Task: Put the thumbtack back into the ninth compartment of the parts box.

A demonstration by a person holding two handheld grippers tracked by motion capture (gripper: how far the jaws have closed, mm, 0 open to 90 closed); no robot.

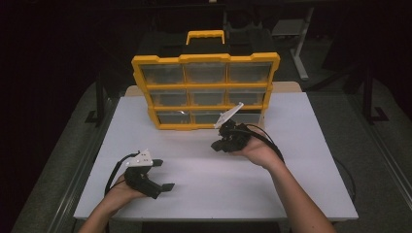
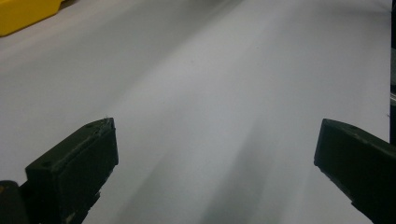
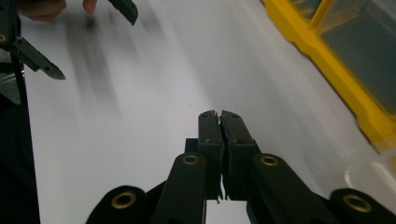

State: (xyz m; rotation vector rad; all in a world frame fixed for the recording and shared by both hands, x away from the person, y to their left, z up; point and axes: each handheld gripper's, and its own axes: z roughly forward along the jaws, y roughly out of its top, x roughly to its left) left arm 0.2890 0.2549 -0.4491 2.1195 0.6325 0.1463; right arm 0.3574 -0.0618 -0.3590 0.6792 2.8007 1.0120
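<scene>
The right gripper (image 3: 219, 114), jaws shut on nothing, is held before the yellow drawer organizer (image 1: 206, 92) standing at the counter's (image 1: 194, 184) far edge; its jaws should be opened before a bottom drawer (image 1: 238, 118) is approached. The left gripper (image 1: 160, 175) is rested wide open, empty.

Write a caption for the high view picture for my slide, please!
Two hand-held grippers over a white table: left open, right shut, before a yellow drawer organizer.

Yellow frame on the organizer (image 1: 206, 92), yellow handle up top, clear greyish drawers (image 1: 206, 73) inside. White table (image 1: 218, 184), plain, no pattern. Both grippers black: left gripper (image 1: 163, 174), right gripper (image 1: 218, 144), each with a pale grey plate.
</scene>
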